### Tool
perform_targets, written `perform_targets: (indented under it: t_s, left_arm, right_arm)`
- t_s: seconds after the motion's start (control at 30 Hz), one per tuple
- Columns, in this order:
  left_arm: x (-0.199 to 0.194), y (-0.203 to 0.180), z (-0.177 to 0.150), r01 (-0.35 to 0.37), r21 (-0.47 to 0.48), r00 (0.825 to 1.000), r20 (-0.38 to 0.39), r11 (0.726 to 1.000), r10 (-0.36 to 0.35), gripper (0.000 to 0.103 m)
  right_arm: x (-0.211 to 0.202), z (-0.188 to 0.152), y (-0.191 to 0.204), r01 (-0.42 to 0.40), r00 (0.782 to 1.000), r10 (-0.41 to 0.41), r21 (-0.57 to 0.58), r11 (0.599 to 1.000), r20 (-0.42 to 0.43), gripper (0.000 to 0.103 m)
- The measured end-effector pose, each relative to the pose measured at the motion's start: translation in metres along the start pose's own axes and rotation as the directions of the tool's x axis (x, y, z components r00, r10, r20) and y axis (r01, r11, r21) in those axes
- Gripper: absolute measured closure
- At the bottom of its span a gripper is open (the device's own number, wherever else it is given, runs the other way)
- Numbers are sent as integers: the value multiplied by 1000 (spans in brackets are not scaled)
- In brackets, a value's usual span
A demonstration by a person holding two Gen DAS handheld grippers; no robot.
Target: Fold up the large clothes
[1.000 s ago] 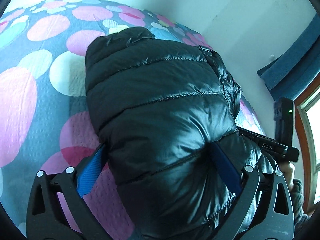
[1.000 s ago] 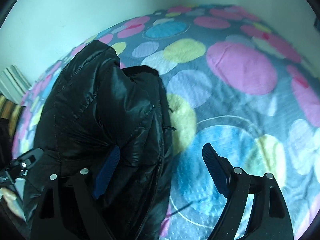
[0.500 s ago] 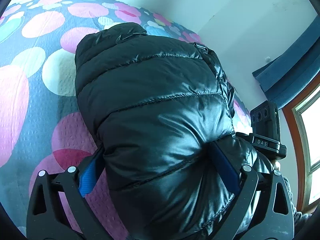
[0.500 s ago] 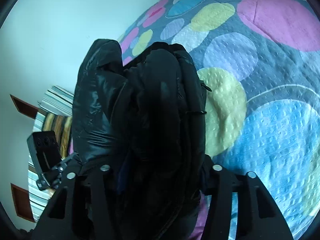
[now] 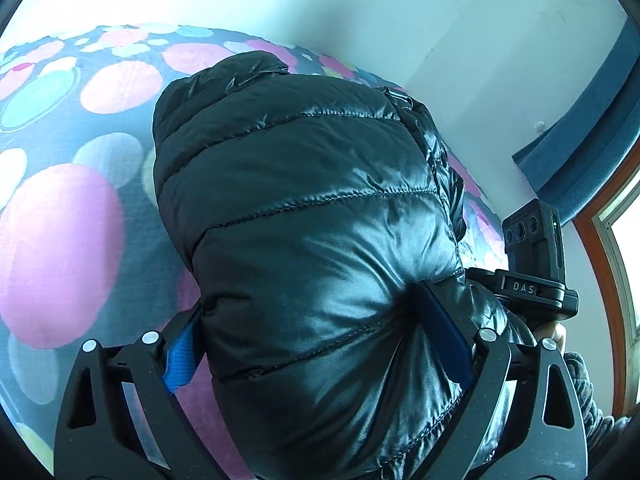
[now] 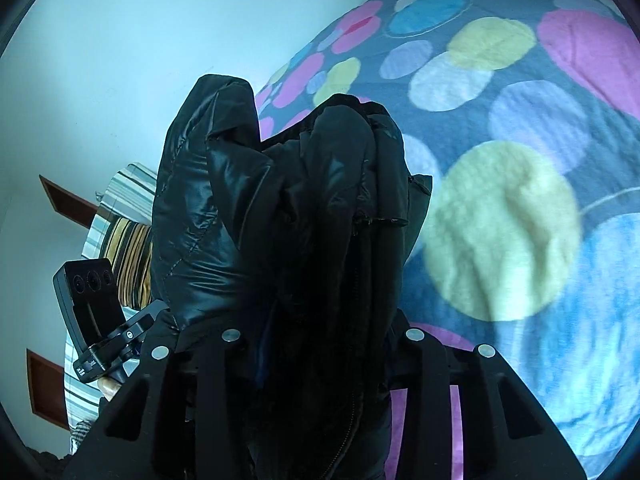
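Note:
A shiny black quilted puffer jacket [image 5: 312, 216] is bunched into a thick bundle above the dotted bedspread [image 5: 60, 240]. My left gripper [image 5: 308, 332] has its blue-padded fingers pressed into both sides of the jacket's near end. My right gripper [image 6: 320, 320] is shut on the other end of the jacket [image 6: 304, 216], its fingertips buried in the folds. Each view shows the other gripper's camera block beside the jacket.
The bedspread [image 6: 520, 200] with coloured circles fills the right wrist view. A white wall stands behind. A blue curtain [image 5: 580, 128] and a wooden window frame [image 5: 608, 280] are at the right. Striped cloth [image 6: 124, 236] lies at the left.
My right gripper, open a second ago beside the jacket, has closed on it. Both grippers have lifted and tilted the jacket bundle up from the bedspread.

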State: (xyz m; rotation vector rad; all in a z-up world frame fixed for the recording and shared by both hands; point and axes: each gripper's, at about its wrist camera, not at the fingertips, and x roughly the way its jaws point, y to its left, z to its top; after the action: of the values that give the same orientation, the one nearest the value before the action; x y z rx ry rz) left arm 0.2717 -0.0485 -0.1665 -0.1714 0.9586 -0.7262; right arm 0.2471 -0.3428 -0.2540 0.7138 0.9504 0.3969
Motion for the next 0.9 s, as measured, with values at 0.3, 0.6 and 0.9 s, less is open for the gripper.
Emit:
perform_targets:
  t_s: [0.3,0.6,0.9]
  left_arm:
    - [-22,21,6,-57,-11,998,38,998,57,11]
    - [-50,70,19,-109,-47,991,76,993,112,12]
    - [-56,109,19,-113,-111,989,78,987,122,13]
  right_arm:
    - [30,8,29,-37,999,36,-31,999,-26,64]
    - [79,25,64,-79,995,75,-65,995,-66,65]
    - [125,39,83,-81,992,73,-79,994,-108,65]
